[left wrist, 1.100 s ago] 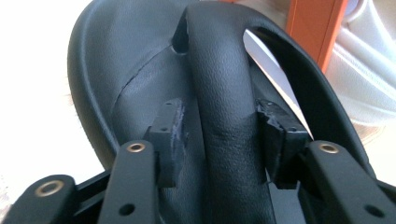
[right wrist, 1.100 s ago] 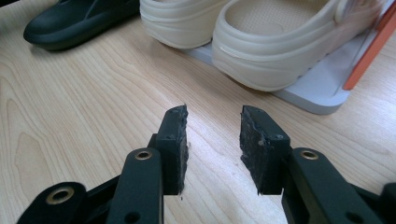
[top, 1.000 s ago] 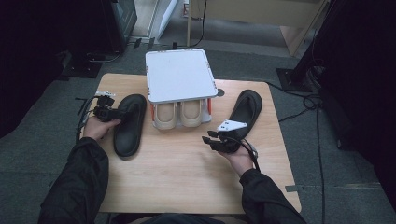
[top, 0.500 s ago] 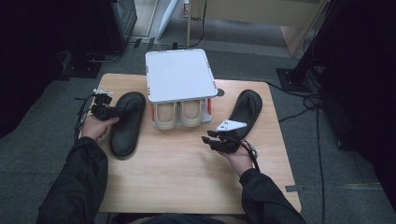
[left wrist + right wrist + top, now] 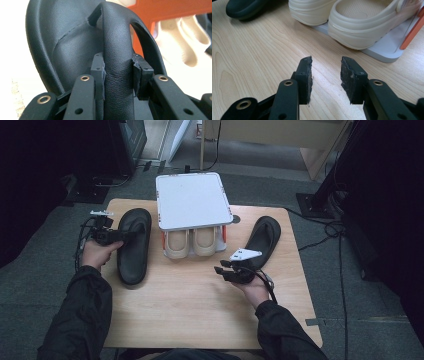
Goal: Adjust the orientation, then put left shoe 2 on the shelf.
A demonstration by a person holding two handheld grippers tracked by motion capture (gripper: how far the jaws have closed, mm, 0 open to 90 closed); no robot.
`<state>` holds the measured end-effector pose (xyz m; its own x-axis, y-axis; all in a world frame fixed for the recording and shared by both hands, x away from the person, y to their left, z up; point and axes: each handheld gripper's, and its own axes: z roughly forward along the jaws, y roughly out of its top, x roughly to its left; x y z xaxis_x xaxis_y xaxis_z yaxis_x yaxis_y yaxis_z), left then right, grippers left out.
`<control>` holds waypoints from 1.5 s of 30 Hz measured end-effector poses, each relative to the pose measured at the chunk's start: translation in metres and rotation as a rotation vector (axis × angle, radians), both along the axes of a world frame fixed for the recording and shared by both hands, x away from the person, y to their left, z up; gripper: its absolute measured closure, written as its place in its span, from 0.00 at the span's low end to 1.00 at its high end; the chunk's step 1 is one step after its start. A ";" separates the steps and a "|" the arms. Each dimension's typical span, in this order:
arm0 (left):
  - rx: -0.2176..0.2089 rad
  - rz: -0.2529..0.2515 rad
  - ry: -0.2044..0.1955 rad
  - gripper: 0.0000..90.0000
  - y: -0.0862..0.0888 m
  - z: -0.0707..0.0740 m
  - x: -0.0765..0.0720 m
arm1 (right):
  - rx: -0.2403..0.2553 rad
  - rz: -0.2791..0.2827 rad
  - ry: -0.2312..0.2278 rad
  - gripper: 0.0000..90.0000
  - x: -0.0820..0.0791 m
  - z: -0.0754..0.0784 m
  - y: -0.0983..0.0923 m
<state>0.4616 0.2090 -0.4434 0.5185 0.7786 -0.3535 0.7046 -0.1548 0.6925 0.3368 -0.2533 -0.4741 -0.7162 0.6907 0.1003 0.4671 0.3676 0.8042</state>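
A black flip-flop [image 5: 134,245] lies on the left of the wooden table [image 5: 190,305]. My left gripper [image 5: 120,236] is shut on its strap [image 5: 117,65], the jaws pinching the leather from both sides. A second black flip-flop [image 5: 264,237] lies at the right. Just in front of it my right gripper [image 5: 220,269] hovers over the bare wood, open with nothing between its pads [image 5: 305,75]. A pair of cream clogs [image 5: 192,242] sits on the lower shelf of a small white rack [image 5: 192,200] with orange posts, also seen as the clogs [image 5: 362,22] ahead of the right gripper.
The rack stands at the table's back middle. Dark floor, cables [image 5: 325,227] and furniture legs surround the table. Bare wood stretches across the table's near half between my two forearms.
My left gripper has dragged the left flip-flop a little leftward and toward me by its strap. The right gripper has barely moved.
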 end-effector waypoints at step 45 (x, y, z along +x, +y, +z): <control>0.024 0.007 -0.033 0.75 -0.023 0.133 0.033 | -0.015 0.024 -0.005 0.68 0.002 0.000 0.006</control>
